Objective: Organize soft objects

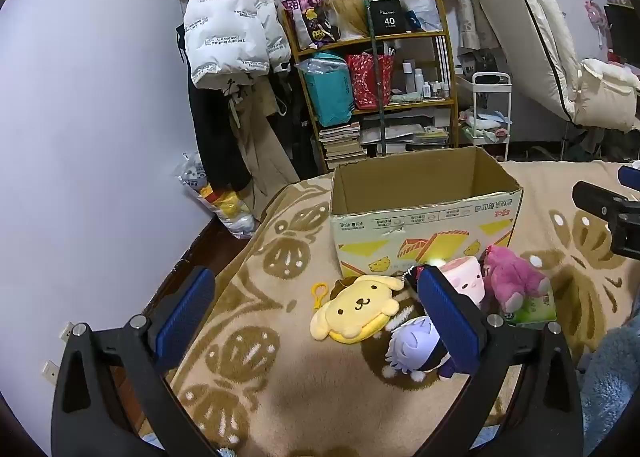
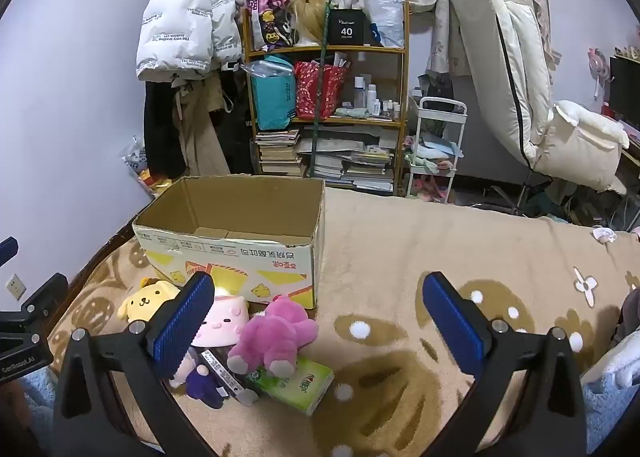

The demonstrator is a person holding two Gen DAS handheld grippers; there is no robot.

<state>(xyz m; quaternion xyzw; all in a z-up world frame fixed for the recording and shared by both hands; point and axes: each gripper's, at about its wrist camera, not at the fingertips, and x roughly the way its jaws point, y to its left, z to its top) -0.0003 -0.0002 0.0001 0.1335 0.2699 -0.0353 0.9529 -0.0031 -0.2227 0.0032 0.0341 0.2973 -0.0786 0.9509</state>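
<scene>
An open cardboard box (image 1: 424,213) (image 2: 232,245) stands on the bed blanket. In front of it lie a yellow dog plush (image 1: 358,307) (image 2: 146,299), a pale pink plush (image 1: 466,277) (image 2: 222,319), a magenta bear plush (image 1: 510,275) (image 2: 276,333), a white-haired doll in dark clothes (image 1: 416,345) (image 2: 200,377) and a green tissue pack (image 1: 534,307) (image 2: 304,381). My left gripper (image 1: 316,317) is open and empty, above the blanket just before the yellow plush. My right gripper (image 2: 320,321) is open and empty, right of the toys.
A beige patterned blanket (image 2: 440,257) covers the bed. The bed's left edge drops to the floor by the wall (image 1: 80,137). Behind stand a cluttered shelf (image 2: 324,113), hanging coats (image 1: 228,37), a white cart (image 2: 436,145) and a folded mattress (image 2: 520,57).
</scene>
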